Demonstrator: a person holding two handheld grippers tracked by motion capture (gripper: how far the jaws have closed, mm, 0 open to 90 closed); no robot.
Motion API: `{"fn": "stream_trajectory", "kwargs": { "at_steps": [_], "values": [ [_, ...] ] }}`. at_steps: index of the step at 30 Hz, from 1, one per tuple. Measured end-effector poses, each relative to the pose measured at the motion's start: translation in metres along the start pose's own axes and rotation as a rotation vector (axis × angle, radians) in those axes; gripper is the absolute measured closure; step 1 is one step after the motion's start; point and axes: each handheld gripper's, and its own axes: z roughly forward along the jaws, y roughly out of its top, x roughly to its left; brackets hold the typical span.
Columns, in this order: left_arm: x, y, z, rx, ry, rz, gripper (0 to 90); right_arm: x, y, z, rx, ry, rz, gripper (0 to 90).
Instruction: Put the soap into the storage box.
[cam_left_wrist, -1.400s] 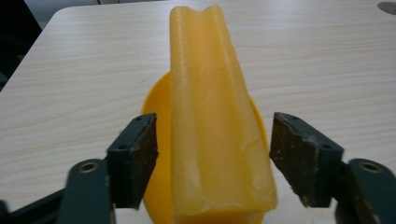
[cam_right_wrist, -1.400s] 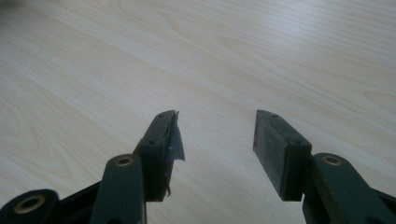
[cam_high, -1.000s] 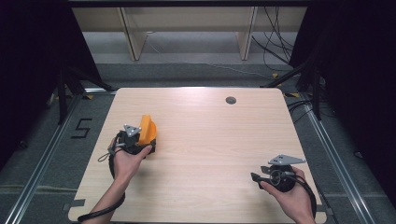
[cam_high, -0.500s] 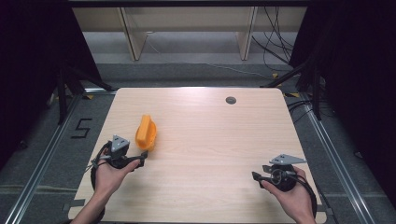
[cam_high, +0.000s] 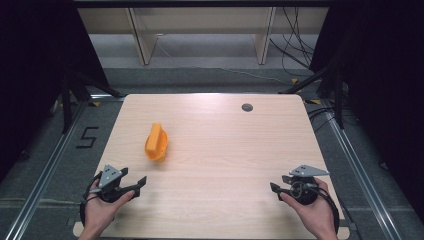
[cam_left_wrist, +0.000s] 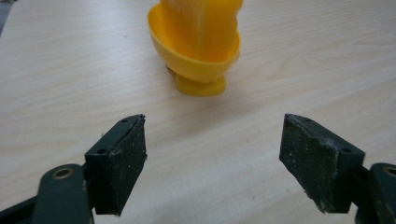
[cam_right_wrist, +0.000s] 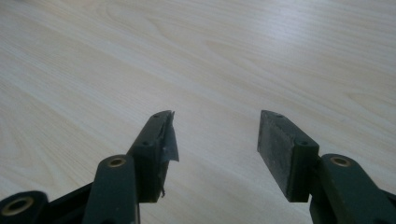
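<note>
Here, the left gripper (cam_high: 134, 183) and right gripper (cam_high: 278, 189) rested at the near corners of the wooden table (cam_high: 225, 150), jaws spread and holding nothing. Farther in, the yellow-orange plastic object (cam_high: 156, 142) lay left of centre, apart from the left gripper. A dark round grommet (cam_high: 247, 107) marked the far edge.

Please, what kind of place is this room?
Probably a lab set up for recording: a bare wooden table on a metal-railed floor frame, dark curtains at the sides, loose cables behind, and a "5" marked on the floor.
</note>
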Motion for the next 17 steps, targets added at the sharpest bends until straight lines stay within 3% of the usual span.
{"fn": "stream_trajectory", "kwargs": {
  "at_steps": [2, 3, 7, 13, 17],
  "values": [
    [-0.0004, -0.0007, 0.0007, 0.015, 0.007, 0.020, 22.4, -0.0003, 0.0000, 0.0001, -0.019, 0.003, 0.011, 45.8],
    [0.0004, -0.0010, 0.0030, 0.010, 0.000, 0.036, 22.6, -0.0018, -0.0004, 0.0008, -0.030, -0.016, -0.009, 45.7],
    [-0.0003, 0.0004, 0.0066, 0.002, -0.008, 0.062, 23.1, -0.0037, 0.0000, 0.0004, -0.033, -0.007, 0.016, 45.3],
    [-0.0029, -0.0003, 0.0079, -0.010, -0.031, 0.059, 23.2, -0.0076, -0.0016, 0.0003, -0.049, -0.033, 0.011, 45.0],
    [-0.0023, -0.0002, 0.0081, -0.006, -0.028, 0.056, 23.3, -0.0041, -0.0023, 0.0011, -0.031, -0.015, 0.061, 45.0]
  ]
}}
